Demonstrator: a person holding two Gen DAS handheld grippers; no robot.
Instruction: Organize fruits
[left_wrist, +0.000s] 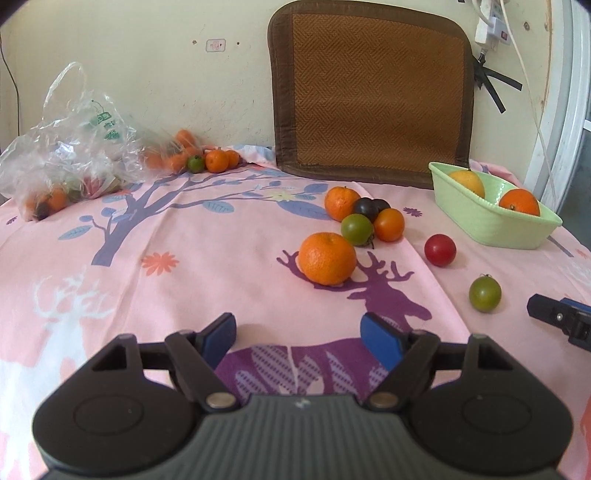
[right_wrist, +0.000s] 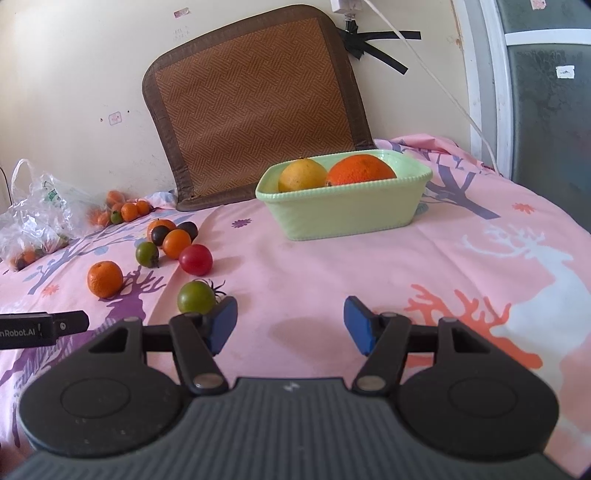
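A light green basket (left_wrist: 480, 221) (right_wrist: 343, 218) holds a yellow fruit (right_wrist: 302, 175) and an orange (right_wrist: 360, 170). Loose on the pink cloth lie a mandarin (left_wrist: 327, 258) (right_wrist: 105, 278), a red tomato (left_wrist: 440, 250) (right_wrist: 195, 259), a green tomato (left_wrist: 485, 294) (right_wrist: 195, 297), and a cluster of orange, green and dark fruits (left_wrist: 364, 216) (right_wrist: 170, 232). My left gripper (left_wrist: 299, 338) is open and empty, short of the mandarin. My right gripper (right_wrist: 290, 325) is open and empty; the green tomato lies just beyond its left finger.
A clear plastic bag (left_wrist: 70, 155) (right_wrist: 33, 221) with more fruits lies at the far left, several small oranges (left_wrist: 207, 158) beside it. A brown woven cushion (left_wrist: 373, 92) (right_wrist: 255, 107) leans on the wall. The right gripper's tip (left_wrist: 561, 317) shows at the left view's edge.
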